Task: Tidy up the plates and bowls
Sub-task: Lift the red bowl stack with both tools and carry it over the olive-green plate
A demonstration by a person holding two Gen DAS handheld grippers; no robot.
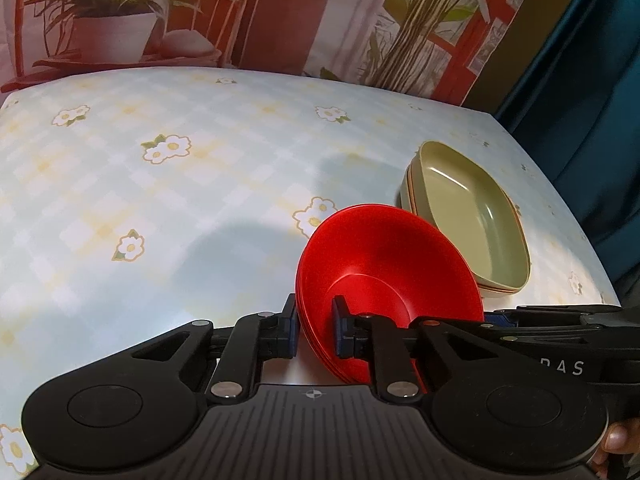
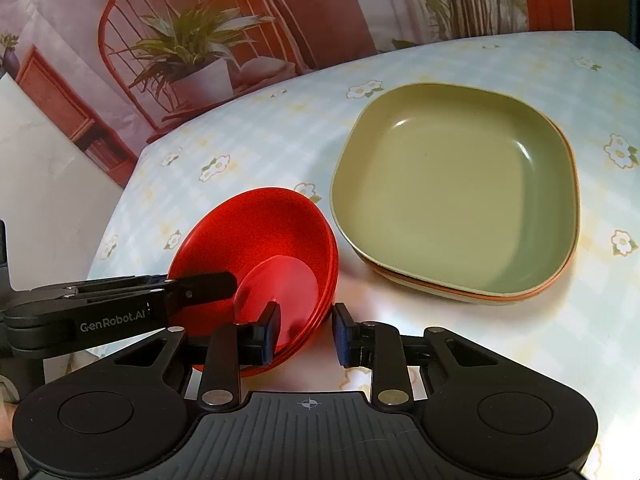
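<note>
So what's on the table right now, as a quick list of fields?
surface: table with a flowered cloth
red bowls: nested stack, beside the plates
green plates: square, stacked, an orange rim showing lower down
left gripper: shut on the red bowls' rim, one finger inside, one outside
right gripper: straddles the opposite rim; whether its pads press is unclear
backdrop: printed picture of potted plants

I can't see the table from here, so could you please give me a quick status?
Left gripper clamped on red bowls' rim. Right gripper straddling opposite rim, not yet gripping. Green plates stacked just beside, nothing blocking.
</note>
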